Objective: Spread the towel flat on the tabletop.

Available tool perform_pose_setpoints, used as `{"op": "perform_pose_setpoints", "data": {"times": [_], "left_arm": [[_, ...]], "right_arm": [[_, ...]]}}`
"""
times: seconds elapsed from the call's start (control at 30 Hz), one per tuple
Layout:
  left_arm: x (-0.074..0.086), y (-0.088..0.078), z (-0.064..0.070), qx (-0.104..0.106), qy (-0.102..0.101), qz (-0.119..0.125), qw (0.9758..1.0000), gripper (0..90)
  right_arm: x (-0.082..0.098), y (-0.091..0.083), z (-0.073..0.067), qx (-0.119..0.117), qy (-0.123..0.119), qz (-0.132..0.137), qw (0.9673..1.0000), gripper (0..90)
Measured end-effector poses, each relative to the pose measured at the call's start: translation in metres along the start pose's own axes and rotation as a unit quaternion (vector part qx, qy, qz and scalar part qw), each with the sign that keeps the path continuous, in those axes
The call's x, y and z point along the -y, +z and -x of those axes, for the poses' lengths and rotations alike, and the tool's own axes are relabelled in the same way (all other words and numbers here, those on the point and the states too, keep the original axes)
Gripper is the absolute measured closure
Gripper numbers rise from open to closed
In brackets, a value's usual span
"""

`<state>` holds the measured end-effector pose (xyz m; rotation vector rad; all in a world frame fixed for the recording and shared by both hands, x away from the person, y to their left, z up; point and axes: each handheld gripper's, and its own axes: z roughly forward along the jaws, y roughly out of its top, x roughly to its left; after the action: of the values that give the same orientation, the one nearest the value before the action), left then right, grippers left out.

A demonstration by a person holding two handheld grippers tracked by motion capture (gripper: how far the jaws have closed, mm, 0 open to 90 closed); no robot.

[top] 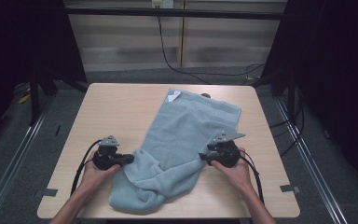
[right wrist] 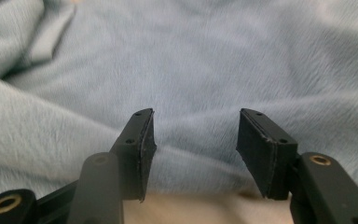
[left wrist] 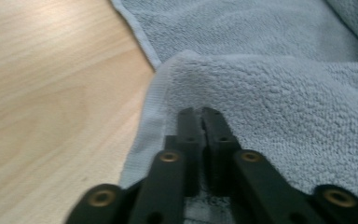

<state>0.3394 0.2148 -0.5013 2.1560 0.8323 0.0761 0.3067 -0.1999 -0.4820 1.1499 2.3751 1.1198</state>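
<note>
Bare table (top: 116, 107) left and right – towel (top: 186, 135) spans the middle

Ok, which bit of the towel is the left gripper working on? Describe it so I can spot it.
On the light wooden table lies a pale blue towel, stretched diagonally. Its near end is bunched up; there the left gripper is shut on a folded-over flap with a flat woven hem.

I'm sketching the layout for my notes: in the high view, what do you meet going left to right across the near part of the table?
Bare table → left gripper → light blue towel → right gripper → bare table again.
</note>
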Motion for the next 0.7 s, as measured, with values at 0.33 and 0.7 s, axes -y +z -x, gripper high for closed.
{"op": "perform_pose_setpoints", "data": {"times": [0.33,0.7], "left_arm": [[-0.013,-0.021,0.026,0.076,0.007,0.06,0.9953,90.0],[-0.002,-0.012,0.015,0.056,-0.014,0.028,0.9979,76.7]], "right_arm": [[0.013,0.015,0.021,0.011,0.025,-0.016,0.9995,43.5],[0.011,-0.001,0.044,0.075,0.037,-0.019,0.9963,47.0]]}}
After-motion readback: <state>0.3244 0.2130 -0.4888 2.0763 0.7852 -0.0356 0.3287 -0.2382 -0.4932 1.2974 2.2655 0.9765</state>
